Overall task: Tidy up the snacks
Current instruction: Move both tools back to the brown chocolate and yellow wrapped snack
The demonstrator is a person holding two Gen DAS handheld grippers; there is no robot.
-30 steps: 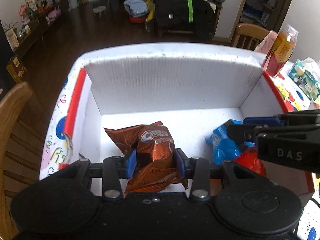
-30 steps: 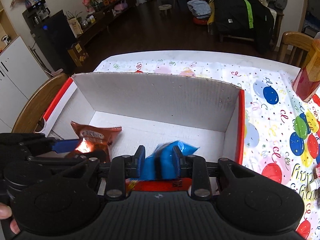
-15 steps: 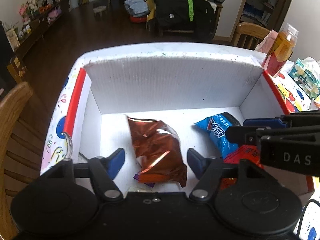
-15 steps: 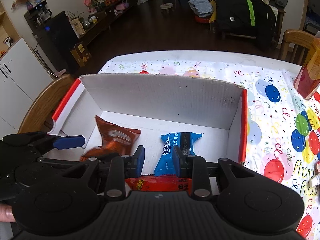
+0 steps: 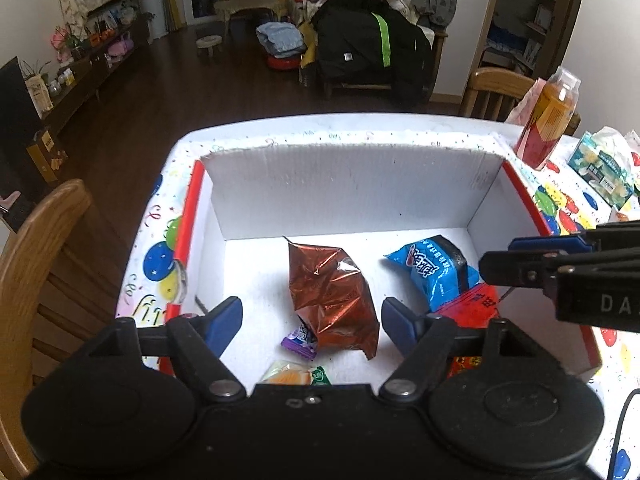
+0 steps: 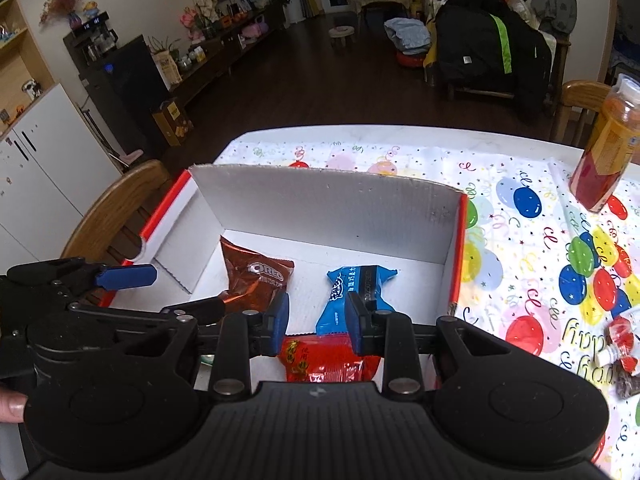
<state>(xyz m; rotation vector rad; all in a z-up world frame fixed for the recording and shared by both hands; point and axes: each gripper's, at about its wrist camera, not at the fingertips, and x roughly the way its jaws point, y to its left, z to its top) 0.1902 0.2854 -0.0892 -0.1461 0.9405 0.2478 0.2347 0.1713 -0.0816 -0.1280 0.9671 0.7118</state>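
Held inside the white corrugated cardboard box with red-edged flaps [image 5: 352, 196]: a crinkled copper-brown foil Oreo packet [image 5: 332, 296] mid-floor, a glossy blue plastic snack wrapper [image 5: 434, 270] to its right, a flat red foil packet [image 6: 324, 360] nearest, plus a small purple sweet [image 5: 300, 338]. Hovered above, empty: left gripper [image 5: 312, 320] spread wide; right gripper [image 6: 316, 320] parted narrowly. Stood on a balloon-print tablecloth [image 6: 532, 232].

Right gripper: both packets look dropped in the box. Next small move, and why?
Probably lift the right gripper up out of the box and swing toward the loose snack on the tablecloth. Its jaws are open and empty, the blue packet lies free, and the left gripper is open too.
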